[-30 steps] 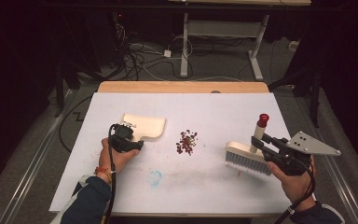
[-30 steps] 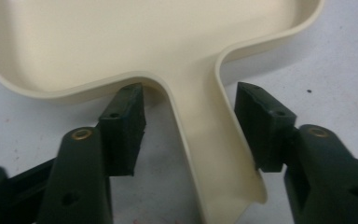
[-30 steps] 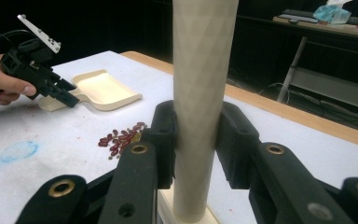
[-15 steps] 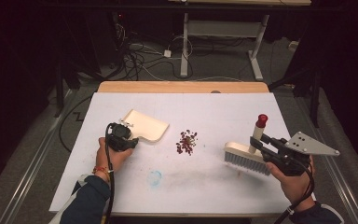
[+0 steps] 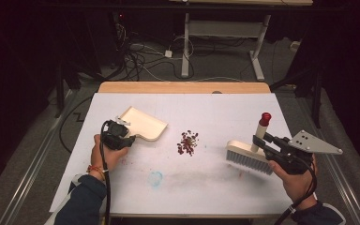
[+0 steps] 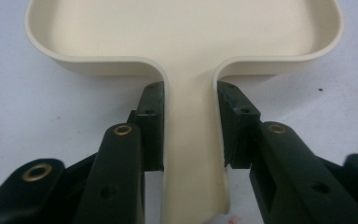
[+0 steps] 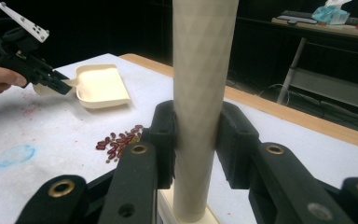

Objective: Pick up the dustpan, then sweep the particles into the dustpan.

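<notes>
A cream dustpan (image 5: 143, 123) lies left of centre on the white table top. My left gripper (image 5: 130, 138) is shut on its flat handle, and in the left gripper view both pads press the handle's sides below the pan (image 6: 186, 32). A small heap of dark red beans (image 5: 187, 141) sits mid-table. At the right, my right gripper (image 5: 261, 139) is shut on the upright, red-capped handle of a cream hand brush (image 5: 246, 157). Its bristles rest on the table. In the right gripper view the jaws clamp the brush handle (image 7: 200, 70), with the beans (image 7: 119, 142) and dustpan (image 7: 100, 86) beyond.
A blue smudge (image 5: 155, 178) and faint red stains mark the table's near half. A wooden strip (image 5: 183, 87) runs along the far edge. Beyond it are floor cables (image 5: 145, 56) and a desk frame (image 5: 258, 56).
The left gripper has closed on the dustpan's handle, and the pan has swung round to point toward the far right. The right gripper and brush have stayed put.
</notes>
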The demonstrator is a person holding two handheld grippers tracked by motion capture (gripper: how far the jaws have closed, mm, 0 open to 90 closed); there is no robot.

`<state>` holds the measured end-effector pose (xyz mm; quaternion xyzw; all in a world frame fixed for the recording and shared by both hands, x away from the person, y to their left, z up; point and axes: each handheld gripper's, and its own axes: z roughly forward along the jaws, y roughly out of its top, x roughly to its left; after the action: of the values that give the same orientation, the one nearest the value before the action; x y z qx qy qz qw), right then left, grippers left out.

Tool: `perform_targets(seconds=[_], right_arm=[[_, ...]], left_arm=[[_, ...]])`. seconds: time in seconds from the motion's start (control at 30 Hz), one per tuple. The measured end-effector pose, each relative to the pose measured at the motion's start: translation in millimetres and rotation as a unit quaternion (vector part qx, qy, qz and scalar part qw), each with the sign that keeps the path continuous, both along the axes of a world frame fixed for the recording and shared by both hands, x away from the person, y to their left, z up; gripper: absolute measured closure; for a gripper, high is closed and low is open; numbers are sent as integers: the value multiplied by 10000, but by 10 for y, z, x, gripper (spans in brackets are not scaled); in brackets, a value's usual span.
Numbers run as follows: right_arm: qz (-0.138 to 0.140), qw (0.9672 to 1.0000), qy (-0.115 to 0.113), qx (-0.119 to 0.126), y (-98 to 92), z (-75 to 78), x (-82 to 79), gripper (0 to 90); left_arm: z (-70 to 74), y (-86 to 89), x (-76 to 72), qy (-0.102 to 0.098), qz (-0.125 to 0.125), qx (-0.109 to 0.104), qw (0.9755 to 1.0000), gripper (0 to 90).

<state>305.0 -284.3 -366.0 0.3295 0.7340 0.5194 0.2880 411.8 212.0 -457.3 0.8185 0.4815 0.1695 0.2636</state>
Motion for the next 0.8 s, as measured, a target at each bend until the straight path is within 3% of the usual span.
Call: perform_targets(seconds=[0.37, 0.63, 0.8], right_arm=[[-63, 10000, 37, 25, -39, -37, 55, 704], [-28, 9999, 67, 80, -7, -39, 109, 704], [-43, 9999, 68, 107, 2, -30, 117, 705]], left_arm=[[210, 227, -224, -259, -46, -168, 9995, 646], [317, 327, -423, -356, -80, -210, 9991, 646], [321, 320, -541, -316, -215, -116, 9992, 646]])
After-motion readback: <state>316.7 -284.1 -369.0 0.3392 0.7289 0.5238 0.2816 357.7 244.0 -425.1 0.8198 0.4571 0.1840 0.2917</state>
